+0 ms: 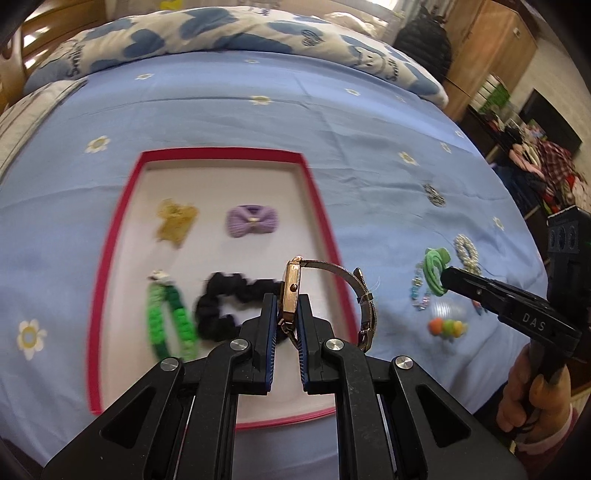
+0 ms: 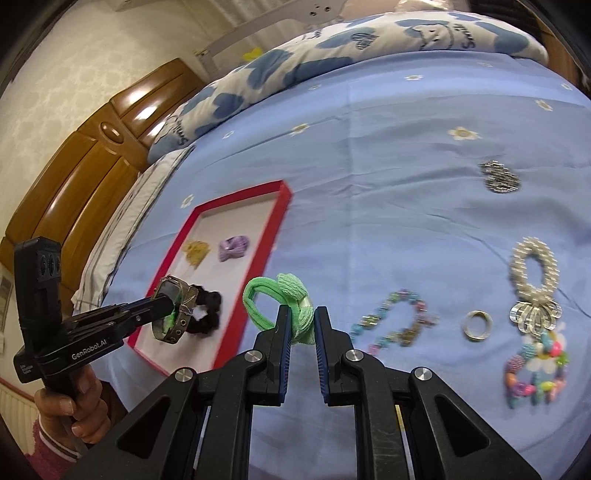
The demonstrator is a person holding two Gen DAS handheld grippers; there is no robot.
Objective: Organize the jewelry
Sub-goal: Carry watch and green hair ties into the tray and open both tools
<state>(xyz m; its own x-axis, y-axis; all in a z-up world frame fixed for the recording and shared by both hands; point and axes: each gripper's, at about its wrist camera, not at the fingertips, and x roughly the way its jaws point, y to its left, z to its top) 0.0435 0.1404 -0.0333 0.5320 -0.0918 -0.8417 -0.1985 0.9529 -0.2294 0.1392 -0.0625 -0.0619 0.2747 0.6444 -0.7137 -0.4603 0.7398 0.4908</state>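
My left gripper (image 1: 287, 301) is shut on a gold wristwatch (image 1: 291, 291) with a metal mesh band, held above the right rim of the red-rimmed tray (image 1: 221, 152). In the right wrist view the same watch (image 2: 173, 310) hangs over the tray (image 2: 240, 192). My right gripper (image 2: 301, 317) is shut on a green hair tie (image 2: 284, 299), held above the blue bedsheet to the right of the tray; the tie (image 1: 436, 271) also shows at the right gripper's tip in the left wrist view. The tray holds a yellow clip (image 1: 175, 221), a purple bow (image 1: 252, 220), a green bracelet (image 1: 170, 317) and a black scrunchie (image 1: 225, 306).
On the sheet right of the tray lie a pastel bead bracelet (image 2: 395, 321), a silver ring (image 2: 478, 325), a pearl hair tie (image 2: 533, 273), a colourful bead bracelet (image 2: 535, 373) and a silver sparkly piece (image 2: 498, 177). A patterned quilt (image 1: 221, 33) lies at the back. A hand (image 2: 74, 406) holds each gripper.
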